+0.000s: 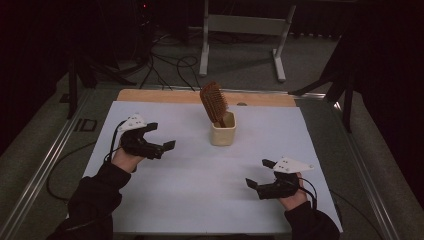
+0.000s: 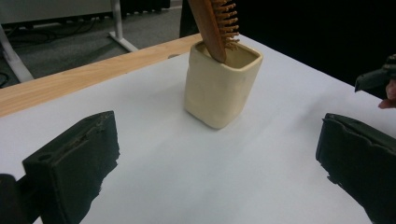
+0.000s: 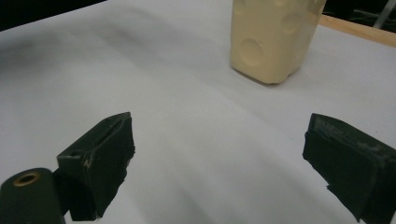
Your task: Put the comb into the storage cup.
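Nearest the person, the right hand-held gripper rests low on the white-covered surface with its jaws spread wide and nothing between them; its grey plate hides most of the hand behind it. Across on the other side, the left hand-held gripper is likewise spread and empty, with its dark body blending into the sleeve in the dim light. In each gripper view the two black jaws are cut off by the bottom and side edges. Farther out, between the two and well apart from both, a cream cup stands upright near the far middle of the surface. A wooden hairbrush leans in it, bristle head up; the handle's lower end is hidden inside the cup, and the left gripper view crops the head. Beyond, the surface's bare wooden edge shows.
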A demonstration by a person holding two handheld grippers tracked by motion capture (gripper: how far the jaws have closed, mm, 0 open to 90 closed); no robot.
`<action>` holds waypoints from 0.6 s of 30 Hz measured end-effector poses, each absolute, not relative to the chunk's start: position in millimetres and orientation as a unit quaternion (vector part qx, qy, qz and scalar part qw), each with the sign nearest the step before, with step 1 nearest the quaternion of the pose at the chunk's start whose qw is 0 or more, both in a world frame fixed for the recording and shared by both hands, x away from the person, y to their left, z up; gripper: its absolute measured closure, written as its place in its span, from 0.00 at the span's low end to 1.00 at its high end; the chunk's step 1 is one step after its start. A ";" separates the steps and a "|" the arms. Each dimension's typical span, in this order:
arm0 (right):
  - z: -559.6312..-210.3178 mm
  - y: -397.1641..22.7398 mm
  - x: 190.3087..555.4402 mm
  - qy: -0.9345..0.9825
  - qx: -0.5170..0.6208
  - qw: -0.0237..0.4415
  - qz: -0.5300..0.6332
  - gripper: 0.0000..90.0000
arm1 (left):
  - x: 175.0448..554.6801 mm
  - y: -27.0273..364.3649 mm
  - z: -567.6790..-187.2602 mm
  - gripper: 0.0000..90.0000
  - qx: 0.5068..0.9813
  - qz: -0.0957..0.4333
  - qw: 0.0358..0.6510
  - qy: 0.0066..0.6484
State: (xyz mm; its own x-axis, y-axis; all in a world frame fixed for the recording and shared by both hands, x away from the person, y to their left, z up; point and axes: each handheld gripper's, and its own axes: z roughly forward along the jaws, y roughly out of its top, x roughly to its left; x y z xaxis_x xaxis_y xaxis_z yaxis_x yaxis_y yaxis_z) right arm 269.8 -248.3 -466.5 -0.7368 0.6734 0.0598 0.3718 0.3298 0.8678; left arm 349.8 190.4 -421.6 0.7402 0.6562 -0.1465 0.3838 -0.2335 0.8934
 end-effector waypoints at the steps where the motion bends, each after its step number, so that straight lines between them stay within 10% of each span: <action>1: -466.5 -249.2 269.3 0.801 0.325 0.159 0.477 0.10 | 345.7 194.8 -423.7 0.00 0.774 0.132 0.519 0.337; 18: -467.3 -252.9 265.1 0.800 0.329 0.162 0.475 0.10 | 313.9 227.3 -443.5 0.00 0.770 0.138 0.512 0.355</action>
